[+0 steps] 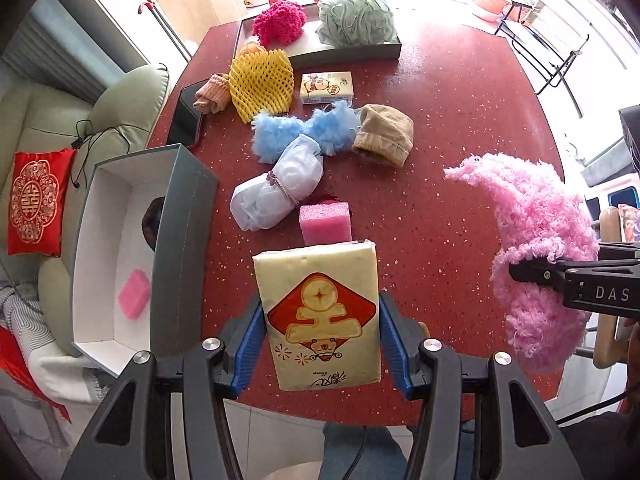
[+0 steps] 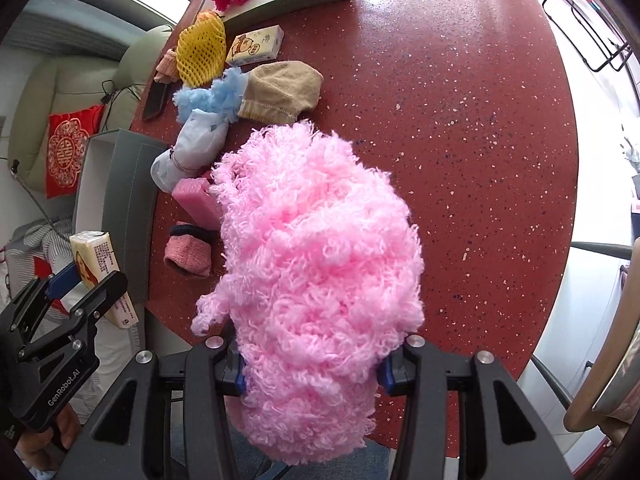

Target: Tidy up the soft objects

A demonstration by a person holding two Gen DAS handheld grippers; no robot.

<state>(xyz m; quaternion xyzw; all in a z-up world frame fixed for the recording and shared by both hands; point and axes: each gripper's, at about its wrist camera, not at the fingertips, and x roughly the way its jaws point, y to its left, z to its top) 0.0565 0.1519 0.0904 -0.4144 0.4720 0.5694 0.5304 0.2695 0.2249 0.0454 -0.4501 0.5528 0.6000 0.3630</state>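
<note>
A yellow tissue pack (image 1: 320, 312), smooth, flat and rectangular in glossy wrap, is held by its two long edges between the blue ribbed pads of the left gripper (image 1: 322, 344), above the near edge of the red speckled table (image 1: 460, 92). The pack's printed face is shown only in the left wrist view; in the right wrist view the same pack (image 2: 102, 272) is seen side-on with the left gripper (image 2: 86, 284) beside the open grey box (image 2: 132, 208).

A fluffy pink yarn cloth (image 2: 320, 280), shaggy and curly, is clamped in the right gripper (image 2: 310, 368); its bulk is draped forward over the table and the gripper's pads are mostly buried in it. In the left wrist view the cloth (image 1: 536, 248) is seen hanging from the right gripper (image 1: 532, 272) to the right of the tissue pack.

Just beyond the tissue pack a porous pink sponge block (image 1: 326, 224) lies on the table, and beyond that a white bundle tied with cord (image 1: 276, 188), a feathery blue tuft (image 1: 304, 128) and a tan knitted sock (image 1: 384, 134). The white inside of the box (image 1: 108, 264), left of the tissue pack, with a second pink sponge (image 1: 135, 294) in it, is shown only by the left wrist view. A rolled pink sock (image 2: 188, 250) near the box is shown only in the right wrist view.
</note>
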